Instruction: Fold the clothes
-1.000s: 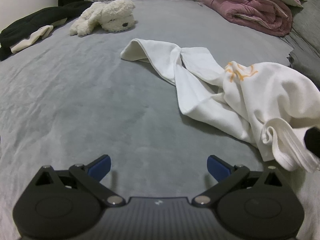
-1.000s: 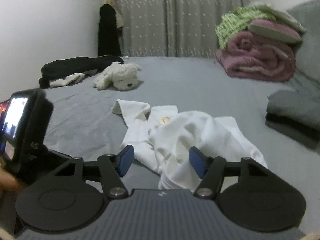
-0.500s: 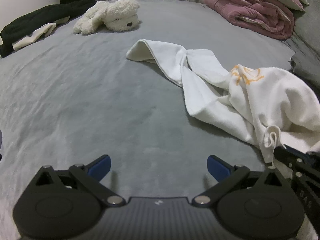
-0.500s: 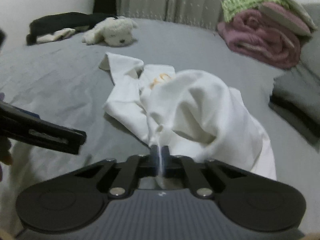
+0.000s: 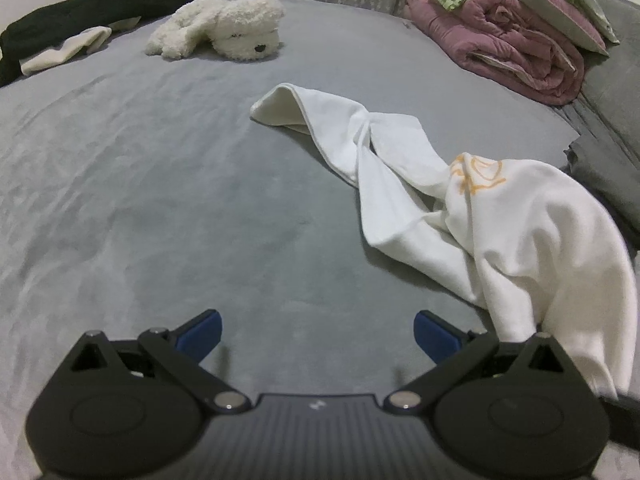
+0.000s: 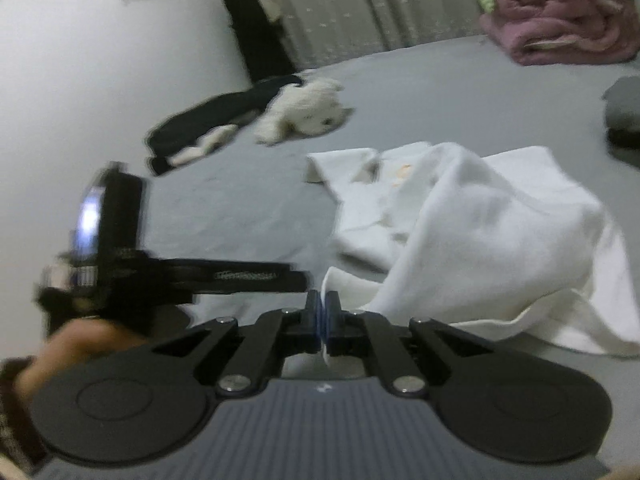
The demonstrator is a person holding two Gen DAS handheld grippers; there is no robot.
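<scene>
A crumpled white garment (image 5: 500, 216) with an orange print lies on the grey bed, stretching from the middle toward the right. My right gripper (image 6: 323, 316) is shut on an edge of this white garment (image 6: 492, 240) and holds that part lifted. My left gripper (image 5: 316, 330) is open over bare grey sheet, to the left of the lifted cloth, with nothing between its blue pads. In the right wrist view the left gripper's body and a hand (image 6: 76, 344) show at the left, blurred.
A white plush toy (image 5: 224, 26) and dark clothes (image 5: 84, 12) lie at the far left of the bed (image 5: 140, 184). Rolled pink and green bedding (image 5: 516, 28) is stacked at the far right. A grey folded pile (image 6: 624, 108) sits on the right.
My right gripper went from open around the cloth to shut on its edge, then lifted it and swung. The left gripper stayed open, shifting slightly.
</scene>
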